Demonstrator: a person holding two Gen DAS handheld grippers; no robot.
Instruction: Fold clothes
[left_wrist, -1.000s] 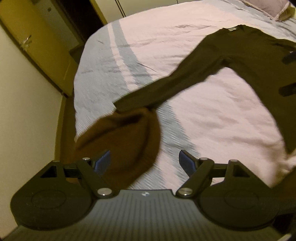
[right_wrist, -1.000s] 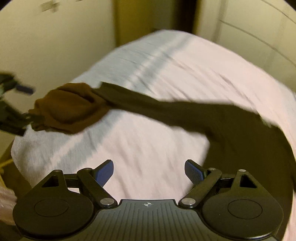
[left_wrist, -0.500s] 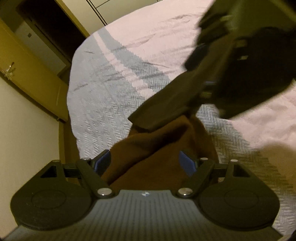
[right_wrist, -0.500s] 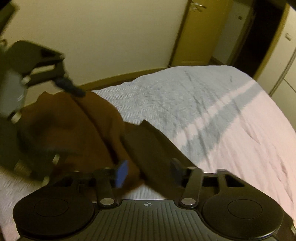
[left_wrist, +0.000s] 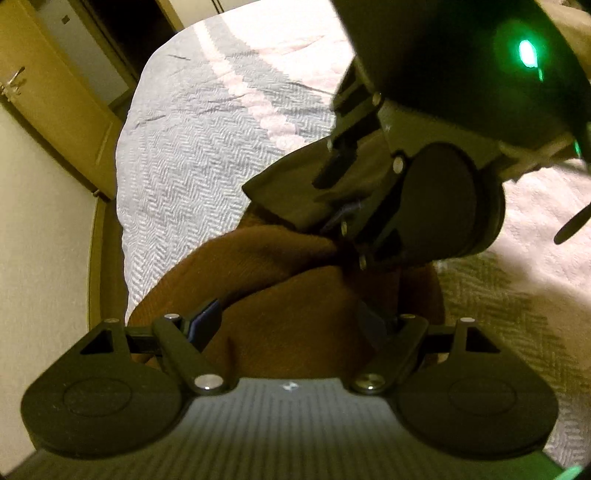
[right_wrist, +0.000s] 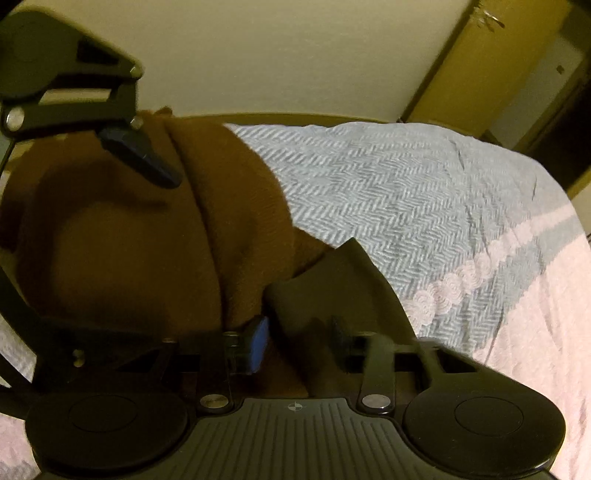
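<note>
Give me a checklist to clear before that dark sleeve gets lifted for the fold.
1. Right tongs gripping the dark sleeve: ok. They have just been closing, with the sleeve end between them.
2. Left tongs free: ok. They stand wide open over the brown garment and are not pinching it.
3. Sleeve clear of the brown garment: not ok. The sleeve end touches its edge.
4. Only sleeve cloth caught in the right tongs: cannot tell, that spot is blurred.
5. Tongs clear of each other: cannot tell. They are crowded close together.
6. Room on the bedspread to lay the fold: ok. It is bare beside the sleeve.
</note>
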